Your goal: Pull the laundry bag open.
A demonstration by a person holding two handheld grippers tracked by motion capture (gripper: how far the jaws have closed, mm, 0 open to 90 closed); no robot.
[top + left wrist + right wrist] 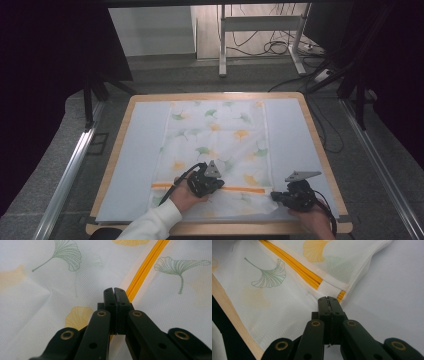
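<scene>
Near the bench's [320, 150] front edge lies the mesh bag [217, 145]; my left gripper [114, 290], jaws pressed together, sits on its orange zipper [147, 265], my right gripper [328, 299], likewise closed, pins the zipper's end, probably steadying it.

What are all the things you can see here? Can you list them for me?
mesh bag: one, white with green and yellow leaves, middle of the table
zipper: one, orange, across the bag's near end
mat: one, pale blue, under the bag
table: one, light wood rim
cables: several, dark, floor behind
left gripper: one, black, shut, on the zipper
right gripper: one, black, shut, at the bag's near right corner
</scene>
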